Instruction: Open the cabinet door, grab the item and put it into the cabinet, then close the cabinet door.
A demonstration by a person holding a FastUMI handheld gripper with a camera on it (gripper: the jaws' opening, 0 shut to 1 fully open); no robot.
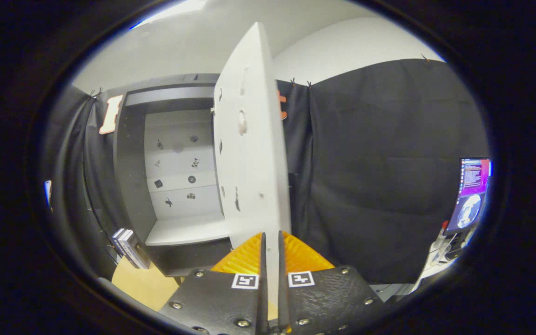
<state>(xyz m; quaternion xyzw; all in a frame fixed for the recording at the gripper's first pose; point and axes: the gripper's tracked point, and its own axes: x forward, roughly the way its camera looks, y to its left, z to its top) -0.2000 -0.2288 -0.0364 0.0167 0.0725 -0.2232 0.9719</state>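
The claw was clamped on the lower edge of the white cabinet door, one finger on each face of the thin panel, so that the door rose edge-on straight ahead of it. The door stood swung open, and to its left the cabinet showed a dark frame and a pale back wall dotted with small dark marks. A pale shelf ran across the bottom of the open compartment and looked bare. Below and left of the cabinet, a small stack of books leaned beside a tan counter. Black cloth draped the booth wall right of the door, under a white ceiling. A lit monitor stood far off to the right. Which thing was meant to go inside could not be told.
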